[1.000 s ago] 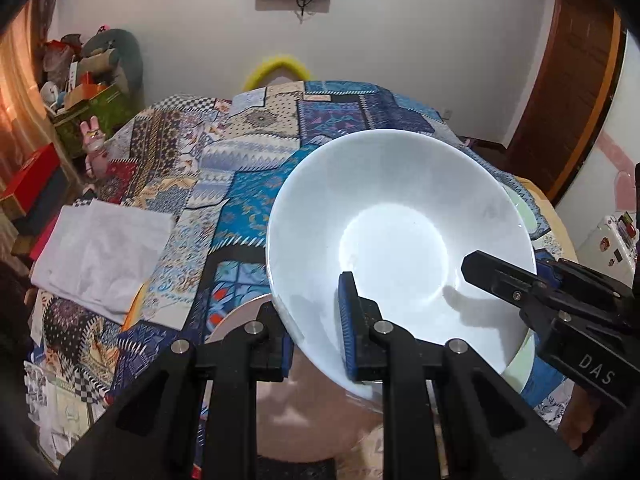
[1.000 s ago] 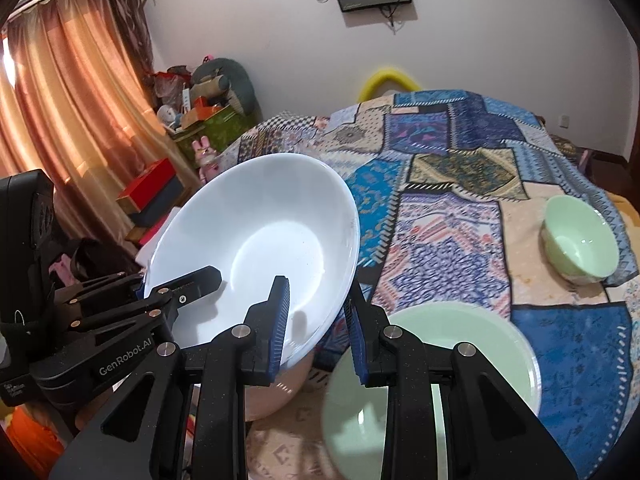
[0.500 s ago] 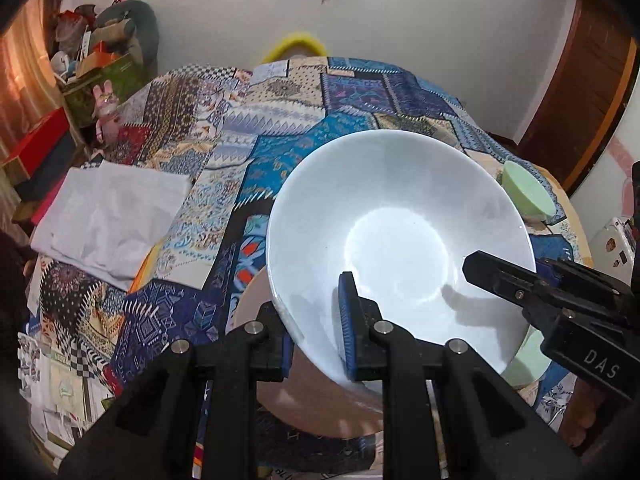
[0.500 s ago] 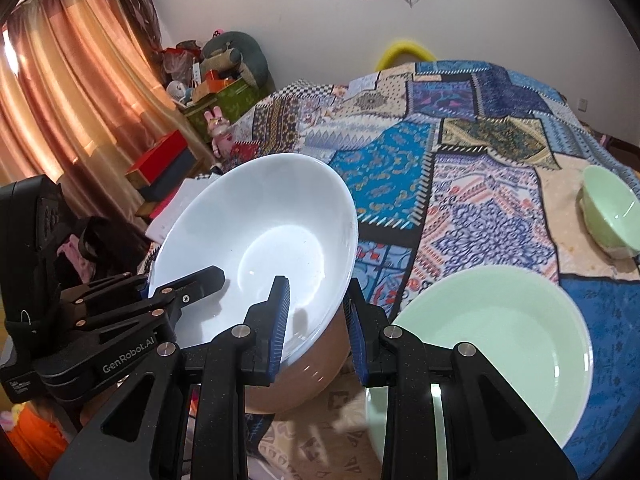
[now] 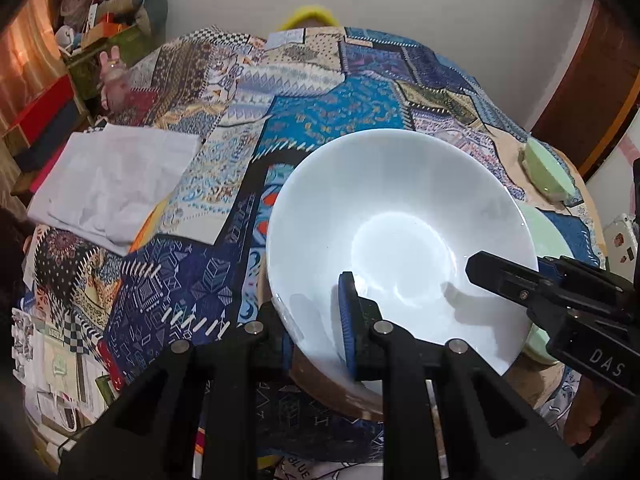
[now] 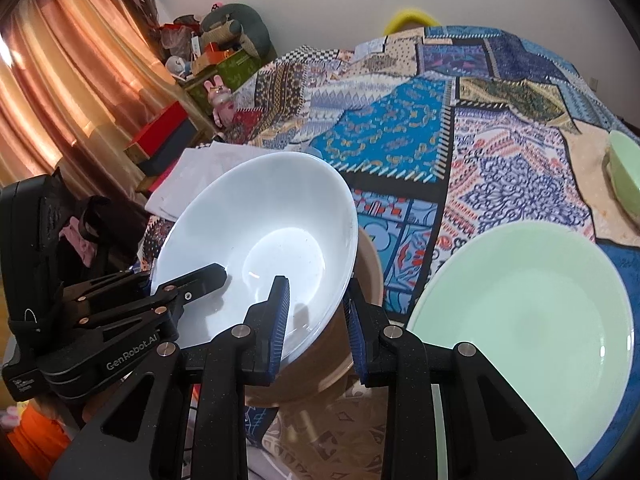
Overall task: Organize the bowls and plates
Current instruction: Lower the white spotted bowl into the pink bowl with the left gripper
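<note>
A large white bowl hangs tilted just above a brown dish on the patchwork-covered table. My left gripper is shut on the bowl's near rim, one pad inside and one outside. My right gripper is shut on the rim at the bowl's other side; it shows in the left wrist view as a black finger inside the bowl. In the right wrist view the white bowl covers most of the brown dish. A pale green plate lies just to the right.
A small green bowl stands beyond the green plate near the table's right edge. A folded white cloth lies on the table to the left. Boxes, toys and a curtain line the room's left side.
Both grippers have sunk with the white bowl toward the brown dish and tipped further down. The green plate and small green bowl now sit higher and nearer in both views.
</note>
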Motion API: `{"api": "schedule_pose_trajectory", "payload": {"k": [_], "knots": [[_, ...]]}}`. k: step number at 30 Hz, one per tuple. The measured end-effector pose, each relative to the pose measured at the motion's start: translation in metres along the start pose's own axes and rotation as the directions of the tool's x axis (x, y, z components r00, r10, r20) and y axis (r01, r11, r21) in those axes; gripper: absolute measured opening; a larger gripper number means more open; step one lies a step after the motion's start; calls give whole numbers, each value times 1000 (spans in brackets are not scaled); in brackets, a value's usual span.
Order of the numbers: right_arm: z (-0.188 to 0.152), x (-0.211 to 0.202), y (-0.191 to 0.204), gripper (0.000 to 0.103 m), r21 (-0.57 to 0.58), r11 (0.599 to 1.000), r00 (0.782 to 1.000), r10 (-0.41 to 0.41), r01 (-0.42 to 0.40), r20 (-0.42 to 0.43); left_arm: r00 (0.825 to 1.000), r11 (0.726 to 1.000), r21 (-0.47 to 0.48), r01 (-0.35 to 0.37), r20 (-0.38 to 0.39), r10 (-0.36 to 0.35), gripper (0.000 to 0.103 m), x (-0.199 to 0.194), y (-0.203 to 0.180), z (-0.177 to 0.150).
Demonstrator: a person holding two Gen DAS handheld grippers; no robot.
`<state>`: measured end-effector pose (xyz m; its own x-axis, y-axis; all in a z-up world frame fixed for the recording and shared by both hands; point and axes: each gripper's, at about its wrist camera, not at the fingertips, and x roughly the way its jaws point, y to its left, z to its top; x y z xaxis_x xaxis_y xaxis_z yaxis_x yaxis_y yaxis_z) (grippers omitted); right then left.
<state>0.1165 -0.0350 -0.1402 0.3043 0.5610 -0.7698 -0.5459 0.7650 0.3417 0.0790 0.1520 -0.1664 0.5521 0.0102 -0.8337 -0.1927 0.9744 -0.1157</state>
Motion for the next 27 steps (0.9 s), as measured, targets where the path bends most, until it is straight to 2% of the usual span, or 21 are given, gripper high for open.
{"api": "schedule_pose_trajectory", "payload": {"k": [8, 21, 27], "knots": [[-7, 10, -1, 25, 4, 1000, 999, 8, -8, -46, 1000, 1000, 21, -18, -11, 18, 19, 7, 1, -6], [-10, 5, 1, 28, -21, 1000, 998, 16, -17, -59, 999, 997, 73, -39, 0, 39, 19, 8, -3, -12], [-9, -3, -2, 28, 6, 1000, 1000, 16, -16, -19, 999, 995, 85, -52, -4, 53, 21, 11, -4, -13]]}}
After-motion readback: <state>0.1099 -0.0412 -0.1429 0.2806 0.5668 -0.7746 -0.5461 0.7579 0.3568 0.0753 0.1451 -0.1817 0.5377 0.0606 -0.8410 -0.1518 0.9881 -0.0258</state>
